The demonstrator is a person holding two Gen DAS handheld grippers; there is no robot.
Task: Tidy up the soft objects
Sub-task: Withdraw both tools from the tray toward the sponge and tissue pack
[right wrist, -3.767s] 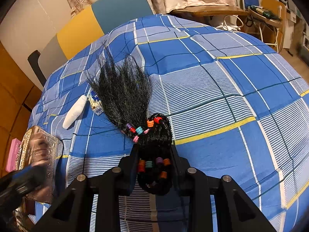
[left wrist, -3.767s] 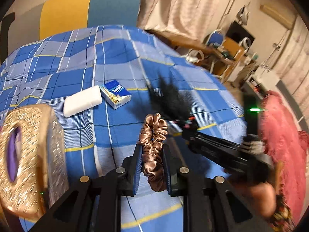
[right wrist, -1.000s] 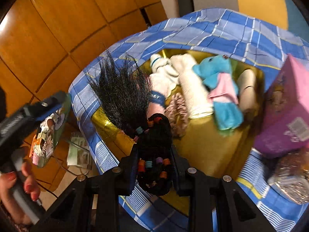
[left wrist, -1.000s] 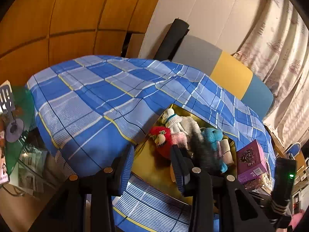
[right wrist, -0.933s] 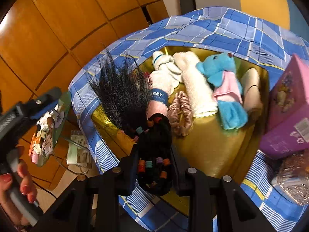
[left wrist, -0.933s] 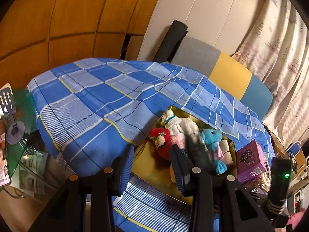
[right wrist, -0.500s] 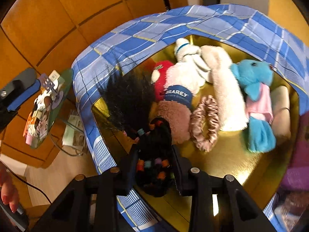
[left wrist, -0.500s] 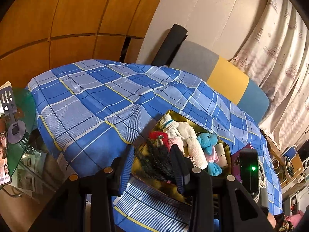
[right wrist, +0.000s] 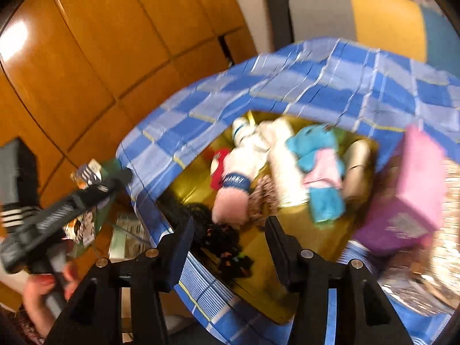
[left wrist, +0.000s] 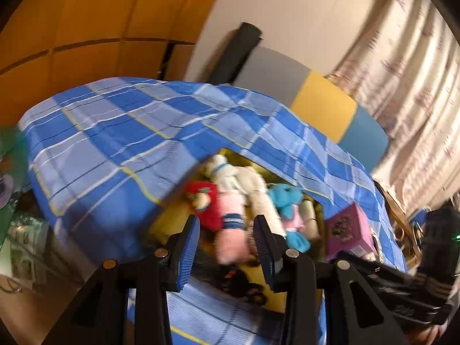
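Contents, left to right as the right wrist camera shows them. Far left: the left gripper (right wrist: 115, 176), held out over the bed's edge in the person's hand (right wrist: 46, 290); in its own view its jaws stand apart with nothing between them, probably idle until the next pickup. Centre, low: the right gripper (right wrist: 227, 238), jaws opening and empty, hanging above the gold tray (right wrist: 258, 276). Directly beneath it, the black beaded hairpiece (right wrist: 221, 244) lies loose on the tray's near corner, clear of both pads; it reads as delivered. Beyond it, packed side by side in the tray: red plush (right wrist: 218, 169), white plush with blue band (right wrist: 244, 158), brown scrunchie (right wrist: 263, 198), blue plush (right wrist: 316, 155), a beige roll (right wrist: 356, 166). The tray evidently serves as the collection point for soft items. Far right: a purple box (right wrist: 408, 198), standing on the checked bedcover (right wrist: 316, 72) just beside the tray.
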